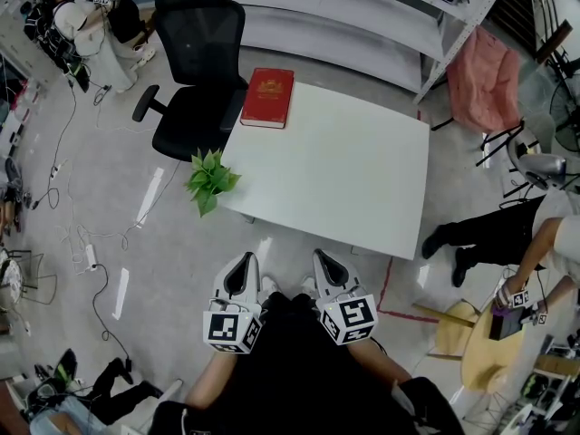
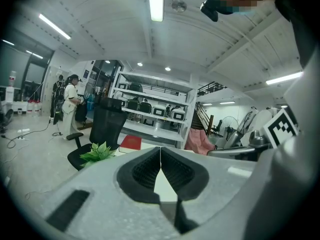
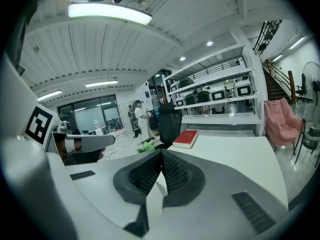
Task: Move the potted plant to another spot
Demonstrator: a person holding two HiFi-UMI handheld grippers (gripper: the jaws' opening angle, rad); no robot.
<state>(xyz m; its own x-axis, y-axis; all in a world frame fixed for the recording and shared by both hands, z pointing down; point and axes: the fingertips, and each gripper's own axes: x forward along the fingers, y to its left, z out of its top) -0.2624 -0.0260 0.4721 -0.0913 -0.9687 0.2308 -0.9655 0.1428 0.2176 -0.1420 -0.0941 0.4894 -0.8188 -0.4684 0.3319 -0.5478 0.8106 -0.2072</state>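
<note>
We're wearing black clothes (image 1: pixel 299 374); our left tool (image 1: pixel 242 263) and right tool (image 1: pixel 326 261) are pale grey shells with black ribbed pads (image 2: pixel 147 171), each carrying a black-and-white square-marker cube (image 1: pixel 233 327).

**A:** Left gripper (image 2: pixel 160 152) front and centre, jaws pressed together at the tips, nothing between them.

**B:** Off to the left, the potted plant (image 2: pixel 98 152). Only green leaves show above the gripper's grey body.

**A:** A red book (image 2: pixel 131 142) lies just right of it, and a black office chair (image 2: pixel 107 124) stands behind.

**B:** White shelving (image 2: pixel 150 109) runs across the back, with a pink cloth (image 2: pixel 198 140) at its right end.

**A:** And a person (image 2: pixel 69 104) stands far left.
</note>
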